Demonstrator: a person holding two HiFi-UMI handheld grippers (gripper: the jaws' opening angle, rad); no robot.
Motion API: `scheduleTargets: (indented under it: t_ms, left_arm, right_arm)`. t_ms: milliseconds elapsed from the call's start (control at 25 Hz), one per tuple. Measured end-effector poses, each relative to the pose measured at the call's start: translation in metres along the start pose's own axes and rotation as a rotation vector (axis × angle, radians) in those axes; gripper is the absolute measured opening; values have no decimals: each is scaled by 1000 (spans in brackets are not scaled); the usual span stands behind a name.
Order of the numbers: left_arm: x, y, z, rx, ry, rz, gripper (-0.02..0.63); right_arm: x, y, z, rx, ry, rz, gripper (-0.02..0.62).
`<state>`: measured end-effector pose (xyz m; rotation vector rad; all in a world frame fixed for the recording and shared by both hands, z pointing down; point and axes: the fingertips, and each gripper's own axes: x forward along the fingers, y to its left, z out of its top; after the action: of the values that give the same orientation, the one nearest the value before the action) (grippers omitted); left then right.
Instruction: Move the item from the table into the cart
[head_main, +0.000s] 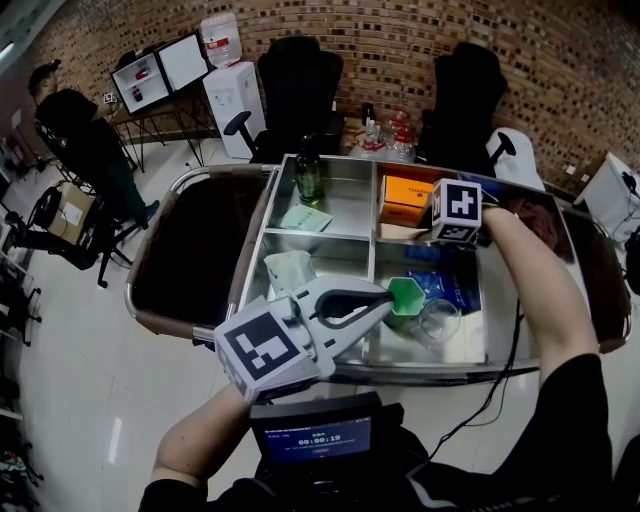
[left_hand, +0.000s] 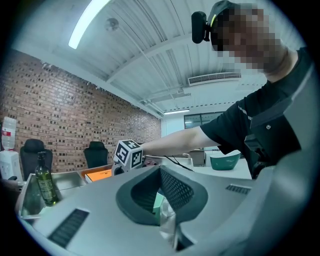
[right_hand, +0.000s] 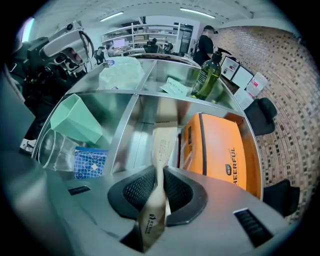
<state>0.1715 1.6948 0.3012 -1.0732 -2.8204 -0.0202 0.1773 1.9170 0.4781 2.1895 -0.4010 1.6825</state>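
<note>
Beige sachet (right_hand: 161, 150) in the cart (head_main: 262, 235), seen from above and read left to right. At left, we see the left tongs (head_main: 382, 305) closed, held level over the cart's front rim, their tips just beside a green cup (head_main: 406, 296). A clear glass (head_main: 437, 322) lies next to the cup. At right, we see the right tongs (right_hand: 159, 189) pointing steeply down. They pinch the sachet, which reaches into the compartment just beside the orange box (right_hand: 220, 150).

Bottle (head_main: 308, 175) in cart (head_main: 350, 205) rear-left compartment; box (head_main: 405, 190) in rear-right.
</note>
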Motion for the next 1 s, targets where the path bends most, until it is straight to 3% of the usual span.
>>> scheduleTargets:
  t_ms: [280, 440, 720, 1000]
  left_arm:
    - [3, 0, -3, 3, 2, -1, 0]
    - [1, -4, 2, 8, -1, -6, 0]
    - [3, -11, 13, 21, -20, -16, 0]
    - [10, -36, 29, 48, -42, -71, 0]
  right_arm:
    - [-4, -2, 0, 23, -35, -5, 114]
    - [-15, -4, 3, 37, -50, -31, 117]
    - [-58, -5, 16, 89, -185, -110, 117]
    - [-126, 11, 18, 212, -418, -242, 117]
